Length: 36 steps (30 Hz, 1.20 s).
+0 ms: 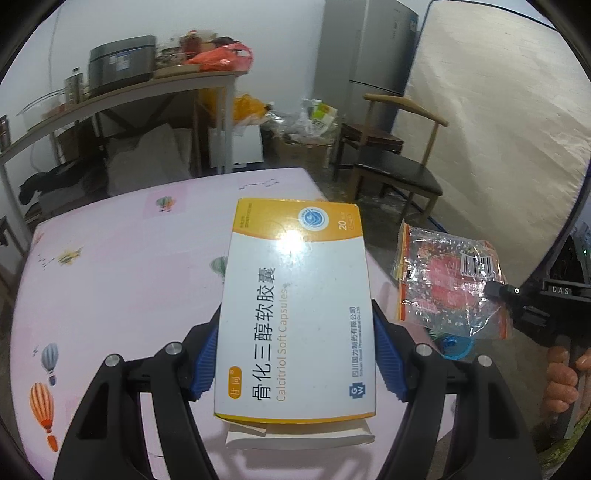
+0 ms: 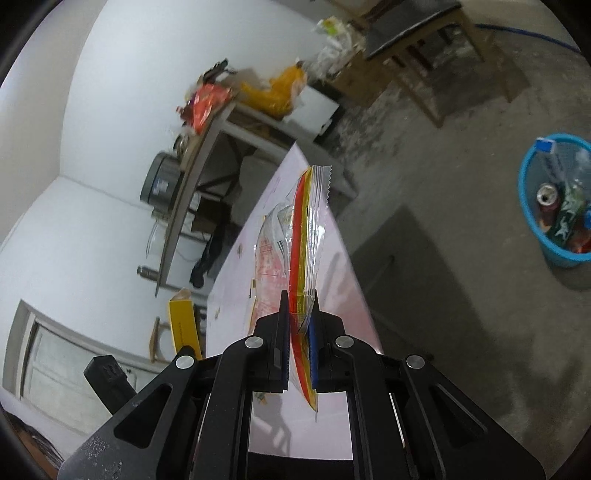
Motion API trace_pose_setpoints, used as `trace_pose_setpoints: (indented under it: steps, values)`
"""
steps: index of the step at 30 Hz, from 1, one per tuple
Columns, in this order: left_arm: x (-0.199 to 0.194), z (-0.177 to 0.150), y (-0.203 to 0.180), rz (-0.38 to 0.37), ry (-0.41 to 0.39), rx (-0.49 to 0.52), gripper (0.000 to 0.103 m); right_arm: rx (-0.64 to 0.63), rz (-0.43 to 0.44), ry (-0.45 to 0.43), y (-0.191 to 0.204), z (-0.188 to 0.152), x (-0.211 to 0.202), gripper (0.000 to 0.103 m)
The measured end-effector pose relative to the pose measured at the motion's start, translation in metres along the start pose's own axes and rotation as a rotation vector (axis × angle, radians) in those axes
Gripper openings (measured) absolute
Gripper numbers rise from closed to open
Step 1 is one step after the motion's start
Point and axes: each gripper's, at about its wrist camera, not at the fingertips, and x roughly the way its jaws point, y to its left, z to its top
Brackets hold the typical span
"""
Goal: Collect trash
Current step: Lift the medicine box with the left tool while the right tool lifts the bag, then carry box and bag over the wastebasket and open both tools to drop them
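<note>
Our left gripper (image 1: 295, 350) clamps the medicine box (image 1: 295, 306) between its pads; our right gripper (image 2: 299, 325) pinches a plastic wrapper (image 2: 308, 236) — blue bin (image 2: 554, 236) off to its right.

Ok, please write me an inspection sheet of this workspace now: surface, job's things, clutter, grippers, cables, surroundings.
Surface: pink tablecloth with balloon prints; nothing loose seen on it.
Job's things: medicine box, clear snack wrapper, both lifted; blue bin on the floor, holding a can and wrappers.
Clutter: side table loaded with a cooker, bottles and bags; cardboard box of plastic.
Grippers: left gripper shut on the medicine box; right gripper shut on the wrapper.
Cables: blue cable on the floor.
Surroundings: wooden chair, fridge, concrete floor.
</note>
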Motion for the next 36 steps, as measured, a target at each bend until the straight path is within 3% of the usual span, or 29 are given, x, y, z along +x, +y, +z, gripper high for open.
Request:
trace_pose_setpoints:
  steps: [8, 12, 21, 31, 36]
  values:
    - [0.016, 0.019, -0.042, -0.076, 0.019, 0.045, 0.069, 0.078, -0.021, -0.098, -0.033, 0.008, -0.036, 0.007]
    - [0.027, 0.028, -0.063, -0.136, 0.057, 0.073, 0.069, 0.122, -0.057, -0.187, -0.05, 0.008, -0.065, 0.007]
    - [0.083, 0.05, -0.153, -0.332, 0.221, 0.182, 0.069, 0.328, -0.199, -0.402, -0.129, -0.005, -0.134, 0.007]
    - [0.198, 0.037, -0.264, -0.423, 0.497, 0.243, 0.069, 0.517, -0.297, -0.408, -0.218, -0.01, -0.133, 0.007]
    - [0.241, 0.038, -0.316, -0.424, 0.526, 0.266, 0.07, 0.547, -0.311, -0.405, -0.243, 0.015, -0.114, 0.008]
